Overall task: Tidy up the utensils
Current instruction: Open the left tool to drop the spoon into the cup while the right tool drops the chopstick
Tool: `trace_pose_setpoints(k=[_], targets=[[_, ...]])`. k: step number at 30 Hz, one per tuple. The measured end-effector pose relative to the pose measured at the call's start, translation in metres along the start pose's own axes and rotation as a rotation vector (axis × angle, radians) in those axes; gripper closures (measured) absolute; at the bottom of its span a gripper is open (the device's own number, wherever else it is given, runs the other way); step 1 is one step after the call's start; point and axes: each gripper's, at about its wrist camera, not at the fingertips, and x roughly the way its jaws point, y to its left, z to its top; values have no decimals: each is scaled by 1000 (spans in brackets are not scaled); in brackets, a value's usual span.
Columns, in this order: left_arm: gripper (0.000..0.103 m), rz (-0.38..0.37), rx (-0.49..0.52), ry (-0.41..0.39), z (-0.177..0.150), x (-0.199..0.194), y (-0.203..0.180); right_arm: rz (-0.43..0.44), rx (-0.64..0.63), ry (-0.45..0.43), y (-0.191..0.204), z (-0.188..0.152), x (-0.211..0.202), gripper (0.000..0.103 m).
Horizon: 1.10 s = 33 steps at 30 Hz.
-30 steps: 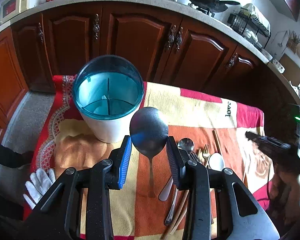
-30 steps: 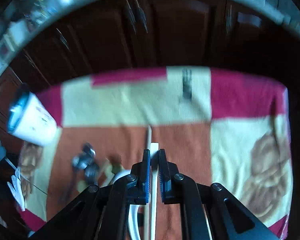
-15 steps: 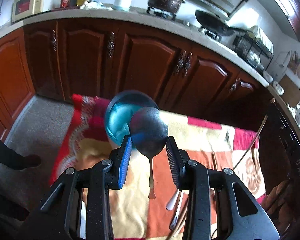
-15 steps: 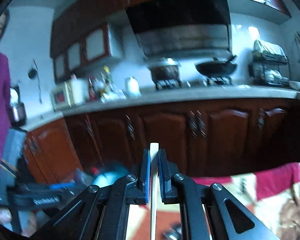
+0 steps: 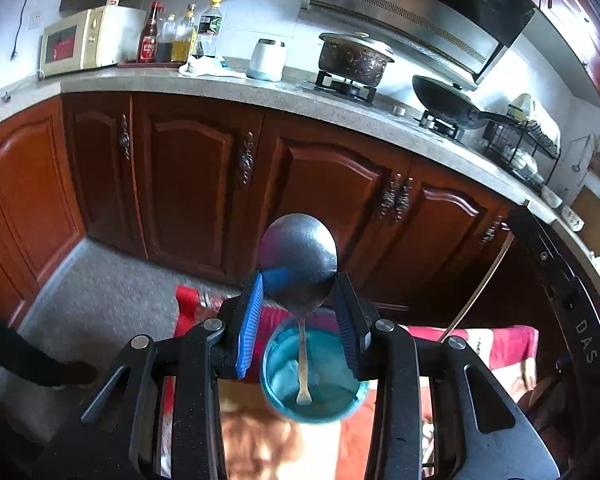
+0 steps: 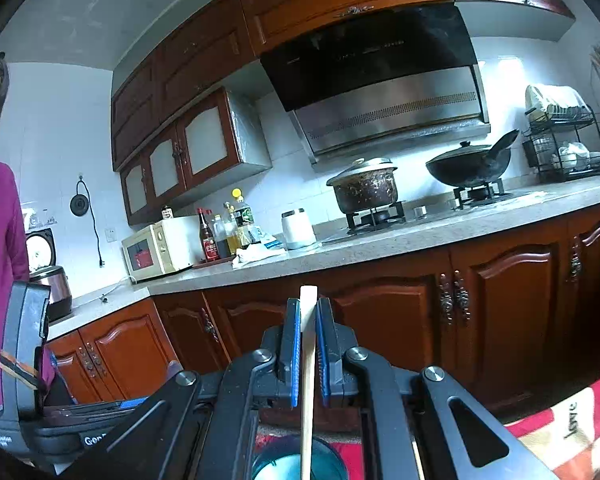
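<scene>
The spoon (image 5: 298, 264) hangs above the holder (image 5: 312, 376); the chopstick (image 6: 308, 344) stands over the same holder.

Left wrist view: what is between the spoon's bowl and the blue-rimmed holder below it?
Only the spoon's own thin handle, hanging down over the holder's opening. The left wrist view shows it; whether its tip is already inside is unclear.

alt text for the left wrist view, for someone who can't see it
The left gripper holds a metal spoon by its bowl between the jaws, handle hanging down over a teal-rimmed utensil holder on a red and cream cloth. Behind are dark wooden kitchen cabinets and a countertop.
</scene>
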Motion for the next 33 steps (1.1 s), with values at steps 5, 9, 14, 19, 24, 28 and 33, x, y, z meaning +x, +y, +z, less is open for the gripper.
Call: trace_pose_setpoints(k=[5, 9, 14, 19, 24, 28, 33], targets=[[69, 18, 17, -18, -1, 20, 7, -16, 4, 13, -3, -13, 28, 96], [69, 15, 15, -9, -4, 34, 13, -33, -7, 33, -11, -27, 46, 96], [69, 26, 43, -7, -15, 54, 11, -59, -12, 71, -22, -50, 63, 96], [69, 38, 78, 17, -30, 70, 7, -70, 8, 123, -34, -74, 73, 96], [69, 33, 75, 47, -45, 80, 9, -67, 18, 162, -39, -90, 73, 96], [68, 24, 76, 68, -53, 83, 10, -62, 2, 186, -39, -98, 68, 97], [68, 28, 74, 86, -61, 89, 11, -59, -8, 230, -40, -106, 68, 97]])
